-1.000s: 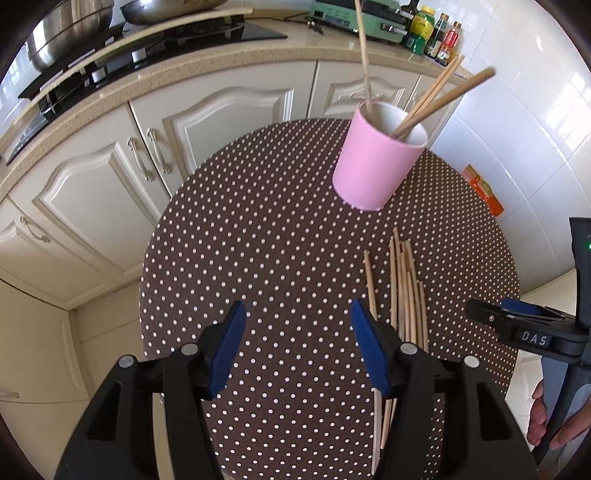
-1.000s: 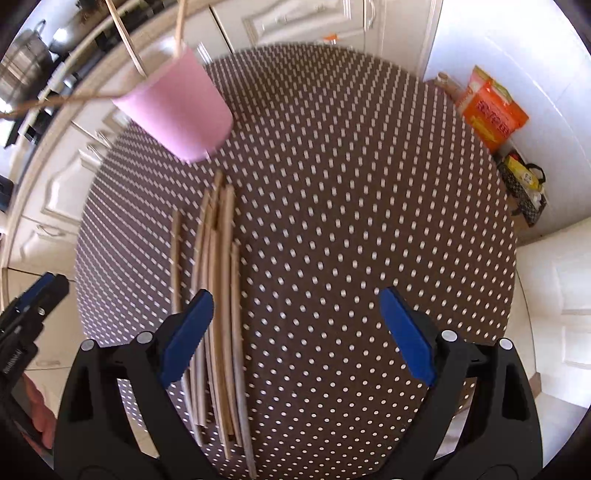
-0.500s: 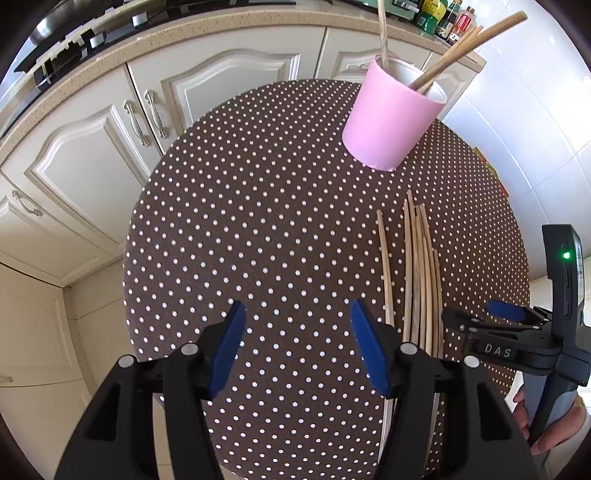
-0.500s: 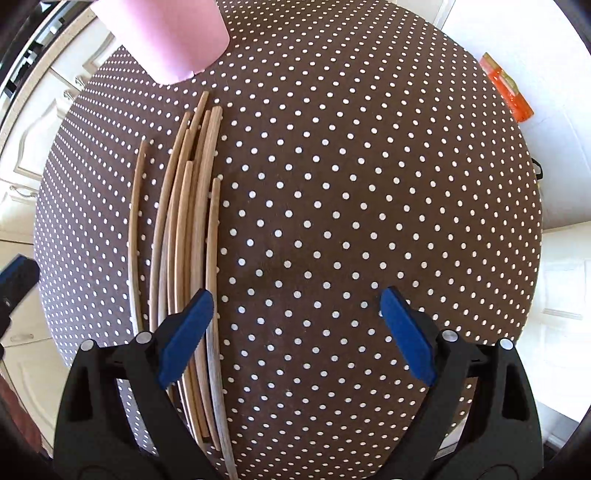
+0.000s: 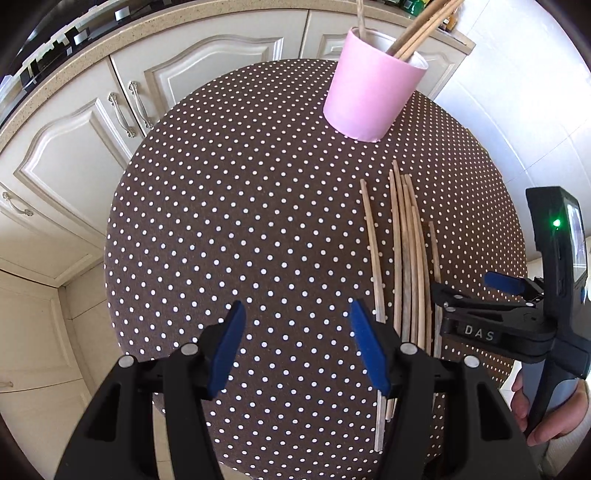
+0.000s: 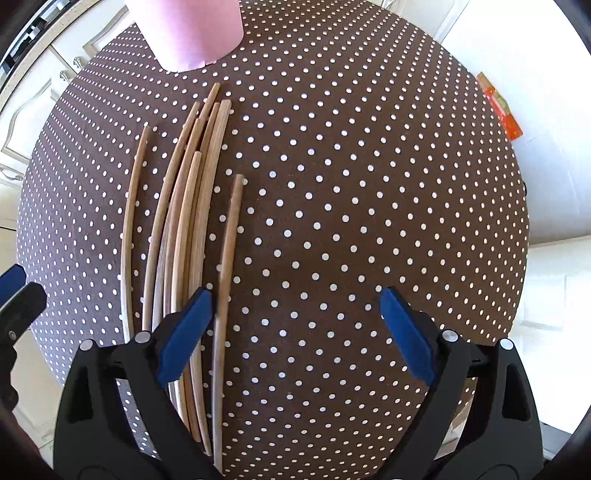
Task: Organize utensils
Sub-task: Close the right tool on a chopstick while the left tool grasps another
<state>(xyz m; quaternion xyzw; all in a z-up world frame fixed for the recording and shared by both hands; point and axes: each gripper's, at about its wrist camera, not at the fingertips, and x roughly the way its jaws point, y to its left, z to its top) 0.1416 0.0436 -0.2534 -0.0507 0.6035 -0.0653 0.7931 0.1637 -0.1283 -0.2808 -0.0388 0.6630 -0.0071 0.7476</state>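
Note:
Several wooden chopsticks point(image 5: 406, 254) point(image 6: 192, 221) lie side by side on a round brown table with white dots point(image 5: 240, 221) point(image 6: 351, 203). Behind them stands a pink cup point(image 5: 369, 92) point(image 6: 192, 29) with a few chopsticks leaning inside it. My left gripper point(image 5: 295, 350) hangs open above the cloth, just left of the bundle, with nothing between its fingers. My right gripper point(image 6: 295, 332) point(image 5: 476, 295) points down over the table, open and empty. Its left finger point(image 6: 184, 332) overlaps the bundle's near end, and the rightmost chopstick point(image 6: 225, 280) runs just inside it.
Cream kitchen cabinets point(image 5: 92, 140) and a counter with a hob point(image 5: 55, 55) stand behind the table. White tiled wall lies to the right, with an orange packet point(image 6: 498, 110) on the floor. A hand point(image 5: 546, 417) holds the right gripper's handle.
Both grippers have sunk toward the table. The right one has moved over the chopsticks' near ends, and the cup has slid toward the top of both views. Both stay open.

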